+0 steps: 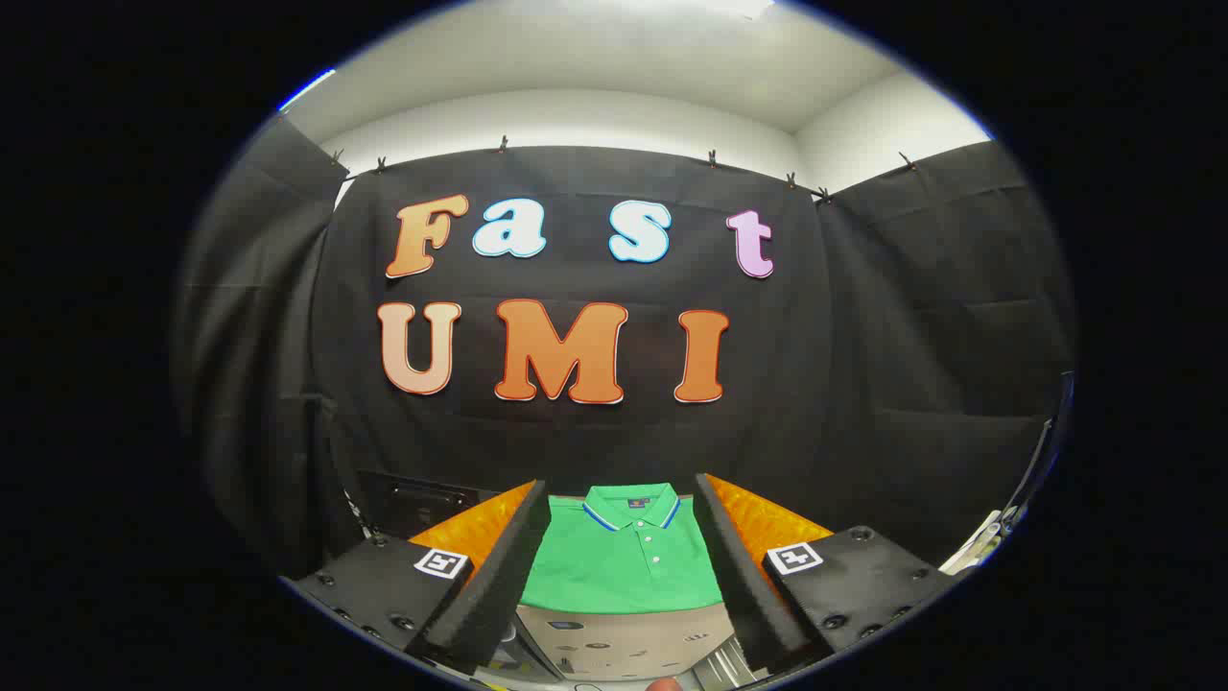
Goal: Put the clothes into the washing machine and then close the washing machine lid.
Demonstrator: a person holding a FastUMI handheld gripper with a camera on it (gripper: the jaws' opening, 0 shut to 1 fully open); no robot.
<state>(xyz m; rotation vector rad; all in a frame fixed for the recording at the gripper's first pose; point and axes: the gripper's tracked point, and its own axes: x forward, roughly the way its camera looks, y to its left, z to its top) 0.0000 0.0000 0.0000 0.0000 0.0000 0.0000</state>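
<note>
A folded green polo shirt [624,561] with a blue-edged collar lies flat on an orange surface [767,523], straight ahead between my two fingers. My gripper [624,523] is open, its black foam-padded fingers [504,566] standing on either side of the shirt as seen from here and touching nothing. Just below the shirt, close under the fingers, shows a pale panel [624,643] with small markings, perhaps the washing machine's top. How far the shirt lies ahead I cannot tell.
A dark box [417,499] stands at the back left beside the orange surface. A white-edged object [998,528] shows at the far right. Black cloth walls close in the space behind and on both sides.
</note>
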